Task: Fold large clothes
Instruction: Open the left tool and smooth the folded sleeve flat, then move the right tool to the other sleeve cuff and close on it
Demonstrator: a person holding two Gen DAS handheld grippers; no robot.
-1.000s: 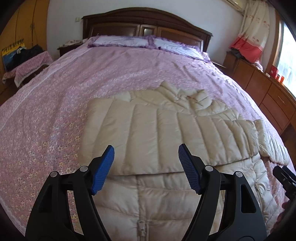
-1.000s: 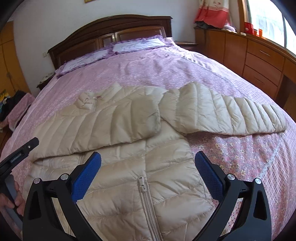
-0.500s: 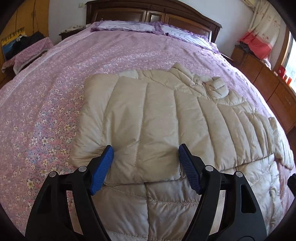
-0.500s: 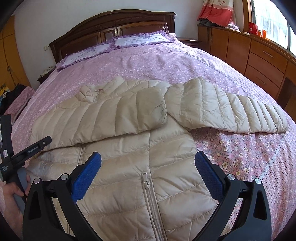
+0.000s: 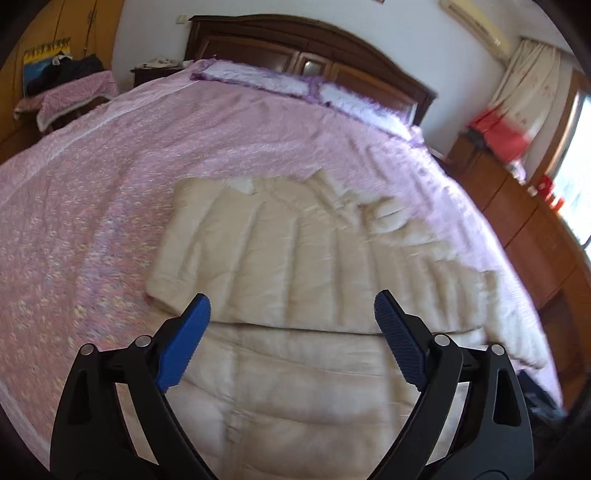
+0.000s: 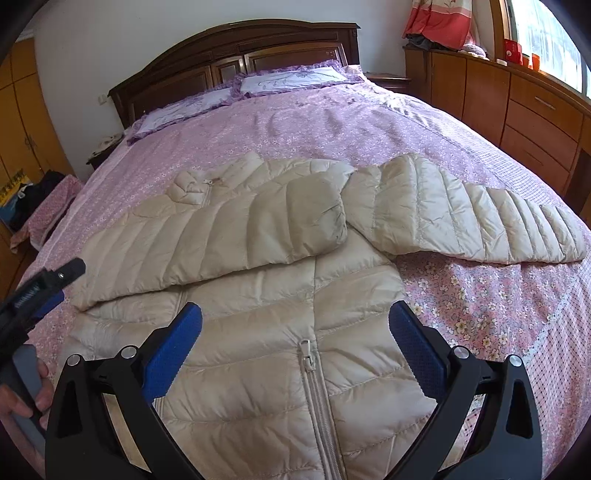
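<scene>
The left hand-held gripper [image 5: 291, 325] hangs over the jacket [image 6: 280, 332] with its jaws spread wide and nothing between them; they have just been opening, and the blue pads [image 5: 183, 347] touch no fabric. The right hand-held gripper [image 6: 295, 332] is likewise released, its pads apart above the jacket's lower front, on either side of the zip [image 6: 314, 384]. The cream quilted jacket lies front up on the bed [image 6: 332, 122], near the foot end, on a pink flowered cover. One sleeve [image 6: 221, 236] is folded across the chest, its cuff reaching to about the far shoulder; the other sleeve [image 6: 472, 218] stretches out flat on the cover toward the window side. The collar [image 6: 192, 184] points toward the two pillows [image 6: 288, 79] and the dark wooden headboard [image 6: 236, 48]. In the right wrist view the left tool's black tip shows at the left edge, with a hand [image 6: 22, 395] around its grey grip (only the fingers are visible). The left wrist view is blurred, so fine detail of the jacket there cannot be made out. Wooden drawers [image 6: 532, 107] run along the wall beside the bed, under a curtain [image 6: 436, 18].
</scene>
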